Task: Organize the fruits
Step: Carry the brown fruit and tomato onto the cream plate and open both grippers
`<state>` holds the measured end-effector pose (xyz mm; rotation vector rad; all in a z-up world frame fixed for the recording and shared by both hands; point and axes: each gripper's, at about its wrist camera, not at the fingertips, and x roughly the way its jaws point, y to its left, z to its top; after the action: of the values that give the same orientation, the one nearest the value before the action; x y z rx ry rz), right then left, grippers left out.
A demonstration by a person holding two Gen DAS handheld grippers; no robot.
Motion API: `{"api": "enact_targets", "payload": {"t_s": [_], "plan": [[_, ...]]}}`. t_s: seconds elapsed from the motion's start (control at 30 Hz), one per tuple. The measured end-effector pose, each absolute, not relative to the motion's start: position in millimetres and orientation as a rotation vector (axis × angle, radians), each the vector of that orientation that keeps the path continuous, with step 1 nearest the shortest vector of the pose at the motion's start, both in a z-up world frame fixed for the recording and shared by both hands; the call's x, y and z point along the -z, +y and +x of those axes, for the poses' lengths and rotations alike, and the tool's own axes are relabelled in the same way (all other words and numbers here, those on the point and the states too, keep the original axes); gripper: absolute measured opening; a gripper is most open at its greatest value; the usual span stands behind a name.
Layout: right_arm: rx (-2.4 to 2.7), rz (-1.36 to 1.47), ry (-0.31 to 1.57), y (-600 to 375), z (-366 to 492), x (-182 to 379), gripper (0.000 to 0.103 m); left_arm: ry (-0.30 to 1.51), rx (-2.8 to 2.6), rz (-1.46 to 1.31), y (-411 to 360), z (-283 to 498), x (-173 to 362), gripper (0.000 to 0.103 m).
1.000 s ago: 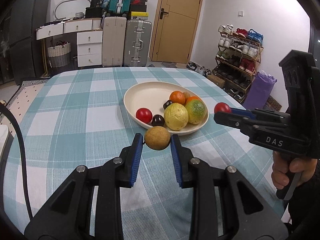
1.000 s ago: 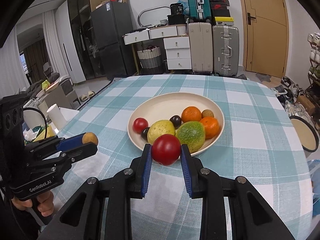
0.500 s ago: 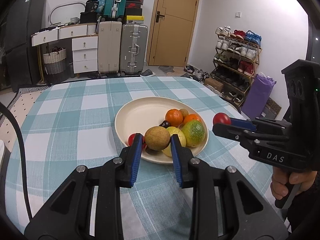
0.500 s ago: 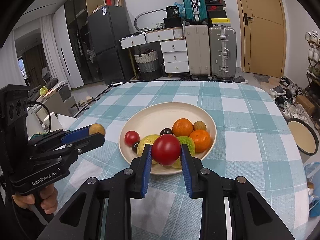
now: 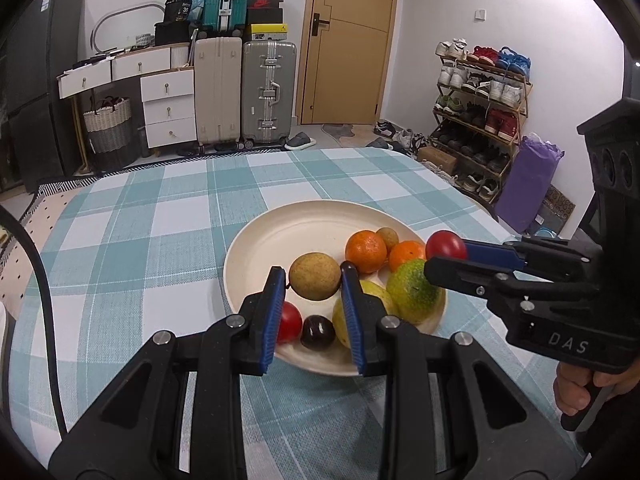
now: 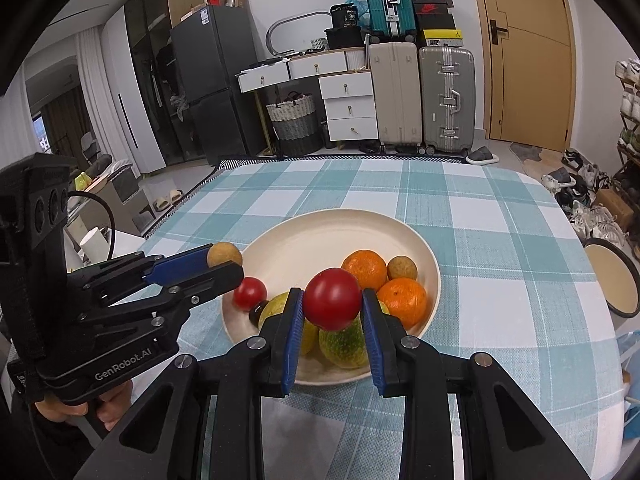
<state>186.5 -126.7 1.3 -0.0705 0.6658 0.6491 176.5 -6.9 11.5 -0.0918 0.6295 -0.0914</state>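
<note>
- We see the left gripper (image 5: 314, 282) clamped tight on a brown round fruit (image 5: 315, 276), held above the near-left part of the cream plate (image 5: 256, 248).
- Right gripper (image 6: 332, 306) pinches a red tomato (image 6: 332, 298) over the plate's near side.
- On the plate: two oranges (image 6: 366, 270), a green-orange citrus (image 5: 414, 294), a small tomato (image 6: 250, 293), a dark plum (image 5: 317, 332), a yellow fruit (image 6: 276, 308), a small brown fruit (image 6: 402, 267).
- Plate sits on the checked tablecloth (image 6: 500, 240).

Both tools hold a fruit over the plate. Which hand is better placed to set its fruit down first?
Left, probably. Its tool holds the brown fruit over the bare part of the plate. The right tool holds the tomato over the piled fruit, where it may roll.
</note>
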Motion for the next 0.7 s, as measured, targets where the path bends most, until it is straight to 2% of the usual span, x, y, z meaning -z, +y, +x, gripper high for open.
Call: {"api": "enact_targets", "payload": {"t_s": [0.53, 0.7], "plan": [[-0.622, -0.108, 0.692, -104, 208, 12, 0.029, 0.671, 0.065, -0.131, 12, 200, 15, 0.026], [-0.579, -0.111, 0.672, -107, 206, 8, 0.041, 0.654, 0.076, -0.142, 11, 196, 10, 0.026]]}}
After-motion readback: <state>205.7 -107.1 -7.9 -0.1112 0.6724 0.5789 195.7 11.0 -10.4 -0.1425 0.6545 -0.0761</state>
